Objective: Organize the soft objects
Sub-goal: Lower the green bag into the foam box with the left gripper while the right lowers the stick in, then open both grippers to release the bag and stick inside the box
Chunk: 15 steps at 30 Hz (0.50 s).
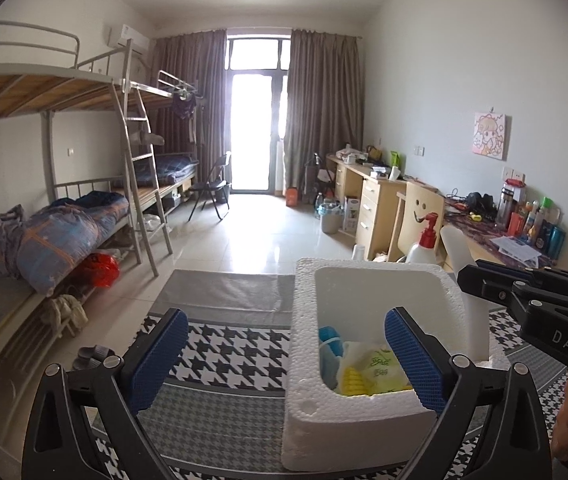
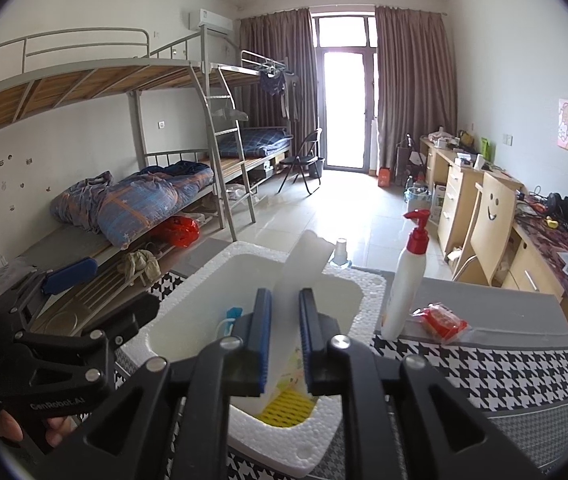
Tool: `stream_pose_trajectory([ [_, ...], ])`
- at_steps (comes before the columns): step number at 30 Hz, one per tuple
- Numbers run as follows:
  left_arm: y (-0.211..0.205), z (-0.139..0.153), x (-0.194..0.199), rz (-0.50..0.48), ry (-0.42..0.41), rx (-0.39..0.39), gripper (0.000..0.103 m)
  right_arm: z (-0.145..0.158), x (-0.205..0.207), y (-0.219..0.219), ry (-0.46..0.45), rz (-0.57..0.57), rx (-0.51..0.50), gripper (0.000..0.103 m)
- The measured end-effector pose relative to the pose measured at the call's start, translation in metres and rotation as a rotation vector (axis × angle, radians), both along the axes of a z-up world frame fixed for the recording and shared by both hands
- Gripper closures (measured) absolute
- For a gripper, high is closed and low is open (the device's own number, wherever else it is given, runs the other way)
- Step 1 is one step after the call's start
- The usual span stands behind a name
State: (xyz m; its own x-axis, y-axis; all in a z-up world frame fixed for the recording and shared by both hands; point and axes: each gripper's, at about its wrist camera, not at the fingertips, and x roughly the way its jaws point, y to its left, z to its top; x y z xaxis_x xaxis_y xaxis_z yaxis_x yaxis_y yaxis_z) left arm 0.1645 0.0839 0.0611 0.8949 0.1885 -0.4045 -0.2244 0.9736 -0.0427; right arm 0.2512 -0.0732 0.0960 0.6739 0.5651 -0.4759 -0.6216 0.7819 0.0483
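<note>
Two tongs (image 1: pixel 284 360) (image 2: pixel 286 340) angled over foam box (image 1: pixel 364 432)

foam box (image 1: pixel 364 420): white, grainy
slab in right tongs (image 2: pixel 304 264): translucent white
right tongs (image 2: pixel 286 344): black, blue pads
left tongs (image 1: pixel 284 364): black, blue textured pads
cloth on surface (image 2: pixel 504 372): black-and-white houndstooth, grey bands
pump bottle (image 2: pixel 408 280): white, red pump
packet in box (image 1: pixel 368 368): pale yellow, green print
sponge (image 2: pixel 284 410): yellow
wrapped packet (image 2: pixel 442 322): red
quilt (image 2: pixel 139 204): blue with orange checks
curtains (image 2: pixel 408 80): brown
</note>
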Motion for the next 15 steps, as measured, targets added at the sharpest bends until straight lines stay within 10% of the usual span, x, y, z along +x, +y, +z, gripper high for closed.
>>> stream_pose_trajectory([
  [12, 0.008, -0.001, -0.006, 0.021, -0.005, -0.012, 0.004, -0.007, 0.006, 0.013, 0.034, 0.026, -0.015, 0.072],
  [15, 0.007, -0.001, -0.007, 0.017, -0.002, -0.006, 0.004, -0.009, 0.006, 0.014, 0.036, 0.025, -0.023, 0.043],
])
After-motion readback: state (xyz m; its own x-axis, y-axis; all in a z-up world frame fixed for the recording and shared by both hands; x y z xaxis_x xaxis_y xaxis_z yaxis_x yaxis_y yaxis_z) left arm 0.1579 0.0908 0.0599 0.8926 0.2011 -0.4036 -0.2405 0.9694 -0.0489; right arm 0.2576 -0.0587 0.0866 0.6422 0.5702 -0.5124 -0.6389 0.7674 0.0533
